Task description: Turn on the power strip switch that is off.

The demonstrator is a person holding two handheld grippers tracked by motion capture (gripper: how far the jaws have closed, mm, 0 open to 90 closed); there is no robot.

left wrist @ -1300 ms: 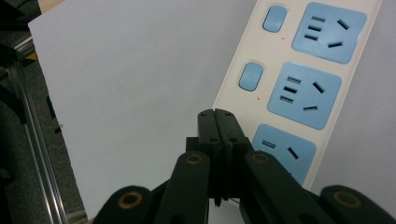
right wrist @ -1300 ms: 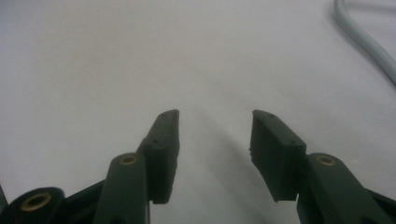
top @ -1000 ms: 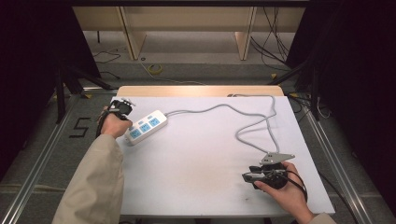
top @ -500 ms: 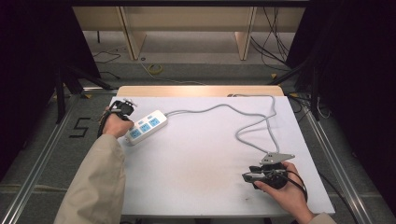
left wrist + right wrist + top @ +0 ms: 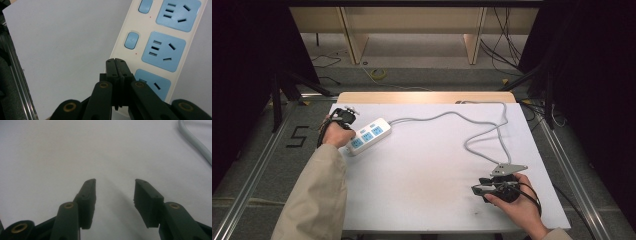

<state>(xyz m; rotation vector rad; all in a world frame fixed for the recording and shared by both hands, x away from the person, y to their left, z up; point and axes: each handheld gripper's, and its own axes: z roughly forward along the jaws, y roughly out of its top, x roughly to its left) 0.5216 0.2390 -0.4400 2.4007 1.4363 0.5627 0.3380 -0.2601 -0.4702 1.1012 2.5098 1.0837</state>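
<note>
**Left jaws pressed together at the power strip, right jaws apart on bare table**

From the high view, I take the power strip [image 5: 368, 135] as my landmark: it lies at an angle near the left edge of the white table [image 5: 427, 170]. My left gripper [image 5: 346, 116] sits just beside the strip's left end, with my left hand [image 5: 336, 134] wrapped around it. The strip's grey cable [image 5: 482, 136] runs from its right end across the far part of the table, then loops back down toward the near right corner. My right gripper [image 5: 478, 188] is well apart from the strip, low on the right side of the table, held in my right hand [image 5: 514, 202], with its tip pointing back toward the strip's side.

In the left gripper view, my left gripper [image 5: 116, 62] has its jaws brought fully together with nothing between them. Their tip stands at the long edge of the power strip [image 5: 160, 47], just beside the lowest blue socket and below a blue switch [image 5: 131, 40]. Whether the tip touches the casing I cannot tell.

In the right gripper view, my right gripper [image 5: 115, 183] has its jaws standing moderately apart and empty over bare table [image 5: 75, 152]. A stretch of the grey cable [image 5: 197, 143] crosses the upper right corner.
</note>
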